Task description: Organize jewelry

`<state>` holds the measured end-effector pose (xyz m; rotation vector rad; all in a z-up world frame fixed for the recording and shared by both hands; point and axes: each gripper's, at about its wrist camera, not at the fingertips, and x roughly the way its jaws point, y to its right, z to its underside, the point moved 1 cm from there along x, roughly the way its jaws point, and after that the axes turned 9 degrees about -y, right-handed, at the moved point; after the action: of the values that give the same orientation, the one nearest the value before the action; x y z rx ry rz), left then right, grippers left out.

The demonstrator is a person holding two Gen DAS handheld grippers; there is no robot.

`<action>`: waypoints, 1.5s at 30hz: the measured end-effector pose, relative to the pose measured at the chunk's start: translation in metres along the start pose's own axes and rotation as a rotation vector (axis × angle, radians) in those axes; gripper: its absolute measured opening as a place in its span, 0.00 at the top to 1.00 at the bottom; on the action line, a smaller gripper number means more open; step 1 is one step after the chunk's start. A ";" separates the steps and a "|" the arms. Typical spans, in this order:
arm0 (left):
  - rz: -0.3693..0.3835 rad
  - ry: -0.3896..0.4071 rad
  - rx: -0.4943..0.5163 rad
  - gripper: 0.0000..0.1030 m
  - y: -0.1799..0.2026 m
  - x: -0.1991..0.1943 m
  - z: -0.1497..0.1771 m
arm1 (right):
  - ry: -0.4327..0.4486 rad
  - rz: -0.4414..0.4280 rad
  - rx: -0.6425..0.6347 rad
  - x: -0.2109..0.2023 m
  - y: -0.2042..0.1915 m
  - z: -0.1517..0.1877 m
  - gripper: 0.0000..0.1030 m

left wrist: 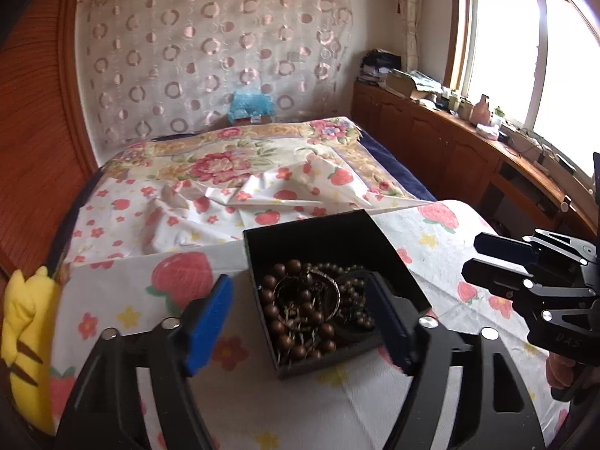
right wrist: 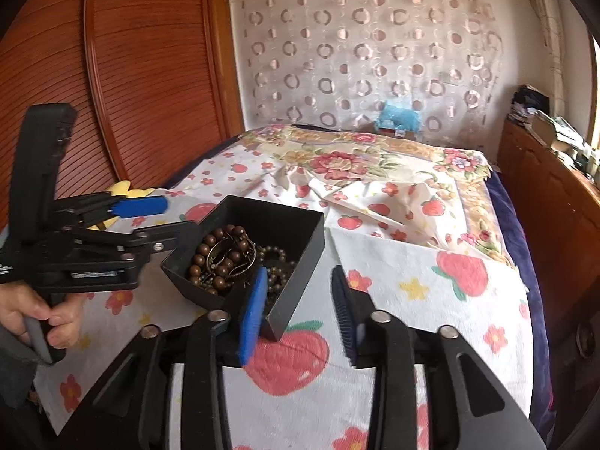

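Observation:
A black open box (left wrist: 322, 236) sits on a strawberry-print cloth and holds brown bead bracelets (left wrist: 296, 318) and a metal bangle (left wrist: 311, 285). My left gripper (left wrist: 300, 322) is open, with its blue-padded fingers on either side of the box's near part; the right finger reaches inside the box. In the right wrist view the box (right wrist: 300, 232) and beads (right wrist: 221, 258) lie front left. My right gripper (right wrist: 300, 315) is open and empty at the box's right wall. It also shows in the left wrist view (left wrist: 498, 262).
The box stands on a table covered with the strawberry cloth (left wrist: 262, 405), in front of a bed with a floral cover (left wrist: 225, 161). A yellow plush toy (left wrist: 26, 337) lies at the left. Wooden cabinets (left wrist: 468, 150) with clutter run under the window on the right.

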<state>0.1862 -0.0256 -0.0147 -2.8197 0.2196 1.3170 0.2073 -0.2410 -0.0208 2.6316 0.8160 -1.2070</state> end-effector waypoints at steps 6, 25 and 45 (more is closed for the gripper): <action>-0.044 0.026 -0.040 0.09 -0.002 -0.031 0.021 | 0.054 0.034 0.036 -0.024 -0.014 0.017 0.23; -0.126 0.155 -0.037 0.07 0.007 -0.127 0.080 | 0.217 0.107 0.116 -0.112 -0.049 0.052 0.02; -0.150 0.175 -0.074 0.07 0.002 -0.136 0.094 | 0.223 0.157 0.131 -0.115 -0.054 0.065 0.02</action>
<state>0.0279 -0.0039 0.0291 -2.9469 -0.0383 1.0720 0.0744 -0.2649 0.0249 2.9122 0.5635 -0.9714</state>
